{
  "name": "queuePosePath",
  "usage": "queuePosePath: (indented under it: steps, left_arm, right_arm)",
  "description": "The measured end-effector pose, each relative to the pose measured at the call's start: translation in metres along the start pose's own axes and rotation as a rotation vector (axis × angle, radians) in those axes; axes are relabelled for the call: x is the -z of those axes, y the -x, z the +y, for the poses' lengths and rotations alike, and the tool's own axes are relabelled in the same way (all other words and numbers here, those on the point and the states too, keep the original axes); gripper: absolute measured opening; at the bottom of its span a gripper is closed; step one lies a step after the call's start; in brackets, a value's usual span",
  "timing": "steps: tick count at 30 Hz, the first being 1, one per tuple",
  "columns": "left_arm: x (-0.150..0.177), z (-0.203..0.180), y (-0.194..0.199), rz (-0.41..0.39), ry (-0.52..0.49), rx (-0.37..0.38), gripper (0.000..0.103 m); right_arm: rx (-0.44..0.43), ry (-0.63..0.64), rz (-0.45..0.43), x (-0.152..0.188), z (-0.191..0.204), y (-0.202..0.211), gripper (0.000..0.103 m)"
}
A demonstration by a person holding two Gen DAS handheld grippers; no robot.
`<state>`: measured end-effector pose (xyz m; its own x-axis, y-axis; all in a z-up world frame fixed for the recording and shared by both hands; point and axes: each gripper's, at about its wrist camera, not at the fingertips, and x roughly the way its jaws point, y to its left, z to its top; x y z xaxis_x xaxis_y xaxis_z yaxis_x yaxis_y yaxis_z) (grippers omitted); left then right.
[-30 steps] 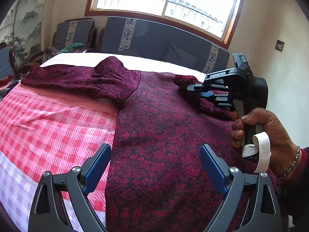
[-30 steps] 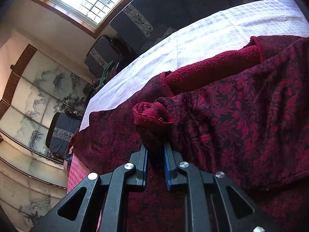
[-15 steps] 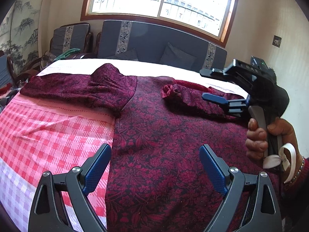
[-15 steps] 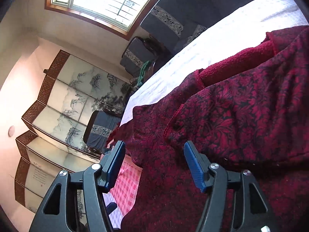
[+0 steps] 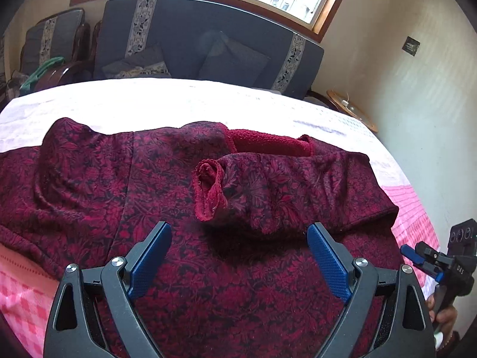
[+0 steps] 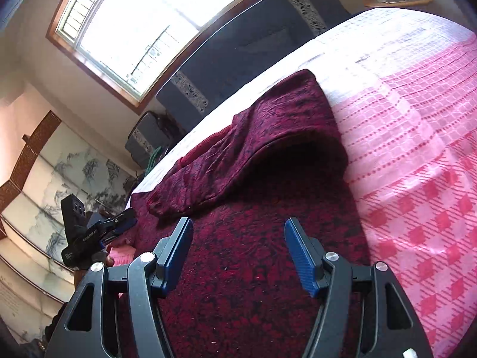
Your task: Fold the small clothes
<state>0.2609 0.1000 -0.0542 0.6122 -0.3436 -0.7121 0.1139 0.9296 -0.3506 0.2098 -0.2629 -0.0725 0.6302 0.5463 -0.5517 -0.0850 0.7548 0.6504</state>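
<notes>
A dark red floral garment (image 5: pixel 238 268) lies spread on the bed. Its right sleeve (image 5: pixel 283 185) is folded inward across the chest, with the cuff (image 5: pixel 208 191) open toward me; the sleeve also shows in the right wrist view (image 6: pixel 253 137). The left sleeve (image 5: pixel 59 161) lies out to the left. My left gripper (image 5: pixel 238 259) is open and empty, just above the garment's body below the cuff. My right gripper (image 6: pixel 238 253) is open and empty over the garment's right side; it also shows in the left wrist view (image 5: pixel 417 259). The left gripper appears in the right wrist view (image 6: pixel 116 223).
The bed has a pink checked cover (image 6: pixel 417 179) with a white section (image 5: pixel 179 101) at the far end. A dark blue sofa (image 5: pixel 208 47) stands behind it under a window. A small wooden table (image 5: pixel 351 110) is at the far right corner. A painted screen (image 6: pixel 44 203) stands left.
My right gripper opened and let go of the right sleeve cuff, leaving the sleeve folded across the chest, then drew back to the right. My left gripper moved forward toward the cuff.
</notes>
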Motion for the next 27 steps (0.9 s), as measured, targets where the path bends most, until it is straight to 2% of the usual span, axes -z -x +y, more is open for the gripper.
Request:
queuePosePath:
  steps: [4, 6, 9, 10, 13, 15, 18, 19, 22, 23, 24, 26, 27]
  left_arm:
    - [-0.009, 0.0, -0.031, 0.054, 0.031, 0.002, 0.092]
    - [-0.01, 0.002, -0.044, 0.078, 0.05, 0.007, 0.088]
    - [-0.012, 0.006, -0.059, 0.111, 0.063, -0.014, 0.054]
    - [-0.013, 0.009, -0.063, 0.123, 0.069, -0.03, 0.034]
    - [-0.015, 0.013, -0.063, 0.109, 0.08, -0.019, 0.022]
    - [-0.016, 0.012, -0.054, 0.075, 0.073, -0.056, 0.021]
    - [-0.018, 0.012, -0.028, -0.044, 0.065, -0.096, 0.021]
    - [-0.017, 0.012, -0.027, -0.055, 0.055, -0.125, 0.021]
    - [-0.006, 0.017, -0.046, 0.027, 0.05, -0.161, 0.022]
    - [-0.002, 0.019, -0.049, 0.036, 0.044, -0.169, 0.024]
    - [0.001, 0.021, -0.048, 0.011, 0.043, -0.163, 0.026]
    - [0.005, 0.026, -0.044, -0.026, 0.061, -0.151, 0.042]
    - [0.007, 0.029, -0.043, -0.032, 0.074, -0.132, 0.044]
  right_arm:
    - [0.012, -0.034, -0.016, -0.005, -0.015, 0.001, 0.062]
    - [0.013, -0.046, -0.004, 0.0, -0.028, 0.0, 0.063]
    - [-0.001, -0.063, 0.008, 0.005, -0.032, -0.005, 0.065]
    - [-0.002, -0.058, 0.003, 0.003, -0.029, -0.006, 0.066]
    - [-0.009, -0.067, 0.004, 0.004, -0.03, -0.008, 0.069]
    - [-0.016, -0.075, -0.002, 0.003, -0.033, -0.009, 0.069]
    - [-0.03, -0.091, -0.014, 0.005, -0.04, -0.006, 0.07]
    - [-0.03, -0.094, -0.015, 0.004, -0.041, -0.007, 0.07]
    - [-0.018, -0.085, -0.013, 0.005, -0.04, -0.008, 0.071]
    - [-0.016, -0.079, -0.014, 0.005, -0.039, -0.007, 0.071]
    - [-0.017, -0.076, -0.02, 0.006, -0.039, -0.005, 0.071]
    - [-0.03, -0.08, -0.039, 0.003, -0.035, -0.001, 0.073]
    - [-0.046, -0.089, -0.051, 0.0, -0.034, 0.002, 0.073]
